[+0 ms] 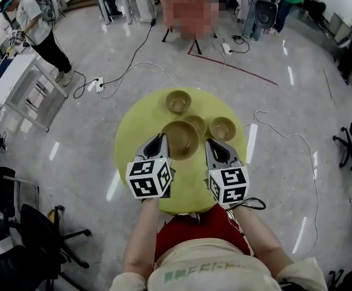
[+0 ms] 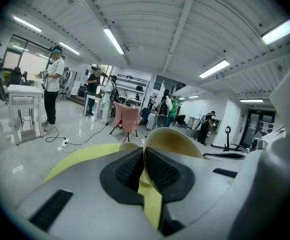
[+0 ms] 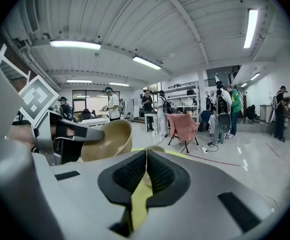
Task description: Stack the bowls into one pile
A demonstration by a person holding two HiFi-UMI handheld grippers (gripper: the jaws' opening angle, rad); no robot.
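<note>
**— What have your tongs got?**
— My left gripper [image 1: 160, 139] is clamped on the rim of a tan bowl [image 1: 180, 139], at that bowl's 9 o'clock; its pads pinch the thin wall. My right gripper [image 1: 212, 145] has its jaws pressed together on nothing, just beside that bowl at its 3 o'clock.

**— And the other bowls?**
— All are on the round yellow table [image 1: 133, 132]. A far bowl [image 1: 177, 101] is at 12 o'clock and a right-hand bowl [image 1: 222, 128] at 2 o'clock. A middle bowl [image 1: 196, 124] is half covered, from my head, by the one I hold.

**— What is around you?**
— Cables [image 1: 130, 65] trail over the grey floor from 10 to 1 o'clock, and a power strip [image 1: 95, 85] lies at 10. Beyond it, a person [image 1: 36, 26] is beside a white table [image 1: 18, 80]. A pink-draped chair [image 2: 127, 116] is past 12.

**— Any writing?**
— There is green lettering on my shirt [image 1: 194, 274], too blurred to read, and square black-and-white markers on the gripper cubes [image 1: 149, 178].
</note>
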